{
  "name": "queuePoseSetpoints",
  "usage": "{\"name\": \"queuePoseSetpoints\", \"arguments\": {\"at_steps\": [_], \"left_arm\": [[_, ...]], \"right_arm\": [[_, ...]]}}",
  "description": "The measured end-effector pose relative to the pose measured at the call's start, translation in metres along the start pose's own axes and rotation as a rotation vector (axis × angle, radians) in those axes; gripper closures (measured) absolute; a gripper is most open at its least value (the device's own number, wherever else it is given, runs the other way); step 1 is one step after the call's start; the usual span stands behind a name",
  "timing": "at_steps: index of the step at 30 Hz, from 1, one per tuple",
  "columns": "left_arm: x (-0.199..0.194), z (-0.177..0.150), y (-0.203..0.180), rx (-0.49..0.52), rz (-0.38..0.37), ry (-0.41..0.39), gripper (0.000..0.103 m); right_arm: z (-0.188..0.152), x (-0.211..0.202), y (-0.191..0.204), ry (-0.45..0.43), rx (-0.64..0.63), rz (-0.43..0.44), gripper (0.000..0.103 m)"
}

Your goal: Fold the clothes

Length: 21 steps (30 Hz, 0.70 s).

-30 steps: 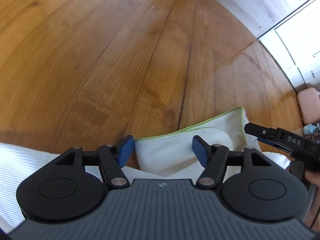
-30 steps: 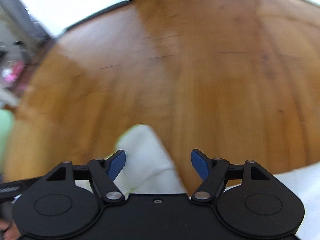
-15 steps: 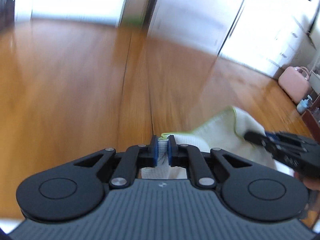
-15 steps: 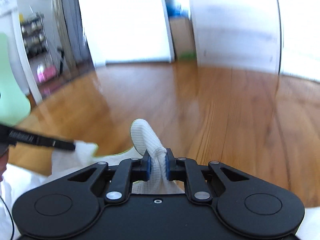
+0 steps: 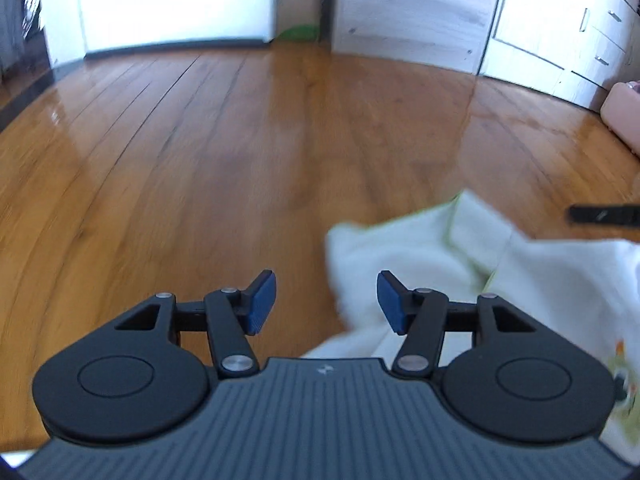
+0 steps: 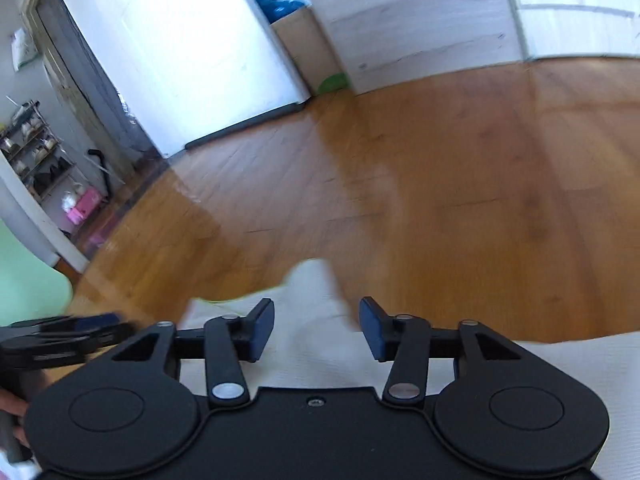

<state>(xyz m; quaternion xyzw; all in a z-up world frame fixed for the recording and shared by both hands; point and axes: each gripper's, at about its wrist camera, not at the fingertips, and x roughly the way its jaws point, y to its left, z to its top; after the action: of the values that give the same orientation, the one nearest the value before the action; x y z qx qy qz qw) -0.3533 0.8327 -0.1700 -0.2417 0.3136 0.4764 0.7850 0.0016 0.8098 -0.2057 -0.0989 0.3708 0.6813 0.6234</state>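
Observation:
A white waffle-knit garment with a light green trim (image 5: 440, 256) lies on the wooden floor; it also shows in the right wrist view (image 6: 312, 328). My left gripper (image 5: 326, 300) is open, with the garment's folded edge just ahead and to the right of it. My right gripper (image 6: 316, 330) is open above the garment's bunched part. Neither holds cloth. The right gripper's tip shows at the right edge of the left wrist view (image 5: 604, 214), and the left gripper (image 6: 68, 332) shows at the left of the right wrist view.
The wooden floor (image 5: 240, 140) stretches ahead. White walls and a doorway (image 6: 180, 60) stand at the back, white drawers (image 5: 580, 20) at the right, a pink object (image 5: 622, 116) by them. A shelf rack (image 6: 32, 148) and a mint green object (image 6: 28, 280) are at the left.
Both grippers were shut on the garment's edge half a second ago and have now opened, letting the cloth drop onto the garment. A second ago both were open.

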Motion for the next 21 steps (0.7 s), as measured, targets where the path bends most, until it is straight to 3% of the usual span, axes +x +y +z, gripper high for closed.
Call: {"name": "queuePoseSetpoints", "arguments": {"at_steps": [2, 5, 6, 10, 12, 14, 15, 16, 18, 20, 21], "left_arm": [[0.0, -0.011, 0.025, 0.0, 0.0, 0.032, 0.052], [-0.005, -0.029, 0.052, -0.003, -0.022, 0.074, 0.074], [-0.007, -0.035, 0.055, -0.003, -0.039, 0.084, 0.075], [0.007, -0.045, 0.047, 0.041, -0.079, 0.147, 0.074], [0.014, -0.048, 0.032, 0.104, -0.027, 0.173, 0.06], [0.02, -0.049, 0.022, 0.159, 0.053, 0.152, 0.055], [0.022, -0.049, 0.017, 0.186, 0.096, 0.136, 0.055], [0.024, -0.049, 0.017, 0.179, 0.105, 0.123, 0.055], [0.028, -0.049, 0.02, 0.119, 0.074, 0.104, 0.054], [0.031, -0.05, 0.017, 0.123, 0.048, 0.11, 0.06], [0.032, -0.052, 0.015, 0.133, 0.035, 0.117, 0.084]], "right_arm": [[-0.002, -0.013, -0.017, 0.011, -0.064, -0.065, 0.05], [-0.006, -0.023, -0.037, 0.05, -0.17, -0.158, 0.05], [-0.008, -0.025, -0.043, 0.068, -0.205, -0.184, 0.05], [-0.018, -0.028, -0.055, 0.137, -0.289, -0.214, 0.05], [-0.024, -0.023, -0.055, 0.15, -0.314, -0.24, 0.048], [-0.029, -0.019, -0.056, 0.149, -0.337, -0.285, 0.042], [-0.03, -0.016, -0.055, 0.14, -0.344, -0.315, 0.033], [-0.031, -0.015, -0.056, 0.128, -0.345, -0.348, 0.021], [-0.033, -0.011, -0.058, 0.106, -0.326, -0.389, 0.016], [-0.035, -0.007, -0.063, 0.102, -0.261, -0.345, 0.018], [-0.038, -0.007, -0.063, 0.108, -0.254, -0.311, 0.032]]}}
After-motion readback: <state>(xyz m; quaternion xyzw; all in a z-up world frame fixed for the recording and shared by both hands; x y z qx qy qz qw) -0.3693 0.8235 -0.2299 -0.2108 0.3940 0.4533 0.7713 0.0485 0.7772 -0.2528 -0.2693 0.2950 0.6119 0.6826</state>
